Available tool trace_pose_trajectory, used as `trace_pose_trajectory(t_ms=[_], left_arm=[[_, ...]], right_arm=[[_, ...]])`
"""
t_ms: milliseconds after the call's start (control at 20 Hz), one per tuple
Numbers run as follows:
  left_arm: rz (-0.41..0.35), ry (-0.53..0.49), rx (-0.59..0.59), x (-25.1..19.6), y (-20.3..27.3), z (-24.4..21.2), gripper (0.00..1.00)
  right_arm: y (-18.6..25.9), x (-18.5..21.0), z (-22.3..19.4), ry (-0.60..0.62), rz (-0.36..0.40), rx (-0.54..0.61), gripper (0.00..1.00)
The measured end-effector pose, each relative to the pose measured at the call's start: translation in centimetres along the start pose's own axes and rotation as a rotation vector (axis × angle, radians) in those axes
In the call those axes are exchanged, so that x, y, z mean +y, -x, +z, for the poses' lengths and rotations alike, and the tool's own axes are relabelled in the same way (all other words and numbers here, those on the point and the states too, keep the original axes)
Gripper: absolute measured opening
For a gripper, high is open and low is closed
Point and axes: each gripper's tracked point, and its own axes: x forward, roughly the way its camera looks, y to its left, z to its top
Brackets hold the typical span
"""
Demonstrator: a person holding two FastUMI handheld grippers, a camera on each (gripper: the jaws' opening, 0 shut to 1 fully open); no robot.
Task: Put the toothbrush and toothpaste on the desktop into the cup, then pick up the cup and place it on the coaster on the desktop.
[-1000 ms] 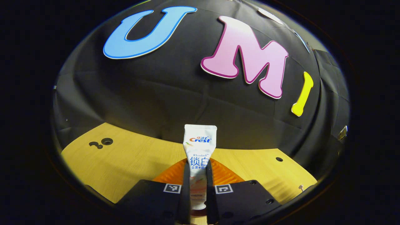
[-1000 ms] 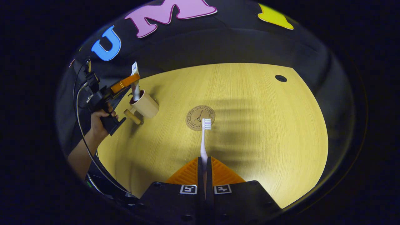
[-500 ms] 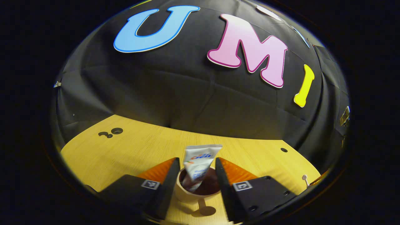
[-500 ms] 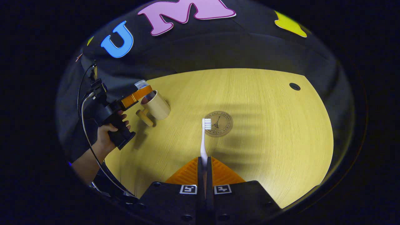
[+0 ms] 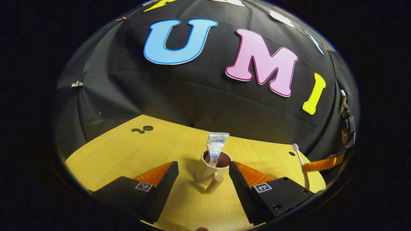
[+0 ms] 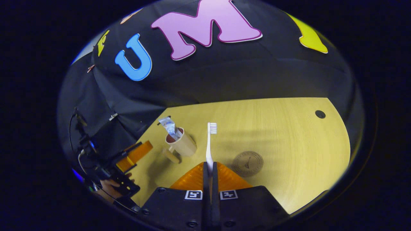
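Right gripper view has the right gripper (image 6: 210, 175) with its fingers pinched on the handle of the toothbrush (image 6: 209, 144), bristles pointing away, just right of the cup (image 6: 182, 145) where the toothpaste (image 6: 170, 127) already leans. Left gripper (image 5: 202, 183) fingers stand spread and empty, near the cup. Likely risks: the brush tip knocking the rim or tube and tipping the cup on the worktop (image 6: 289, 138); the coaster (image 6: 247, 163) lies nearer, to the right.
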Motion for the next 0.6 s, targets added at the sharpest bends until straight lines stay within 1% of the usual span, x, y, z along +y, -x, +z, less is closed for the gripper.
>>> trace_pose_trajectory(t_ms=[100, 350, 500, 600], left_arm=[[-0.010, 0.038, 0.016, -0.2, 1.9, -0.9, 0.98], [0.024, 0.080, 0.028, 0.8, 5.4, -2.3, 0.97], [0.035, 0.115, 0.039, 1.2, 6.2, -3.1, 0.97], [0.043, 0.133, 0.023, 1.5, 6.1, -2.7, 0.97]], right_arm=[[-1.4, 1.6, 1.9, -0.002, 0.032, -0.047, 0.05], [-4.2, 5.8, 6.4, 0.004, 0.108, -0.186, 0.05], [-6.3, 7.9, 7.8, -0.013, 0.133, -0.256, 0.05], [-7.9, 9.2, 8.5, -0.035, 0.154, -0.294, 0.05]])
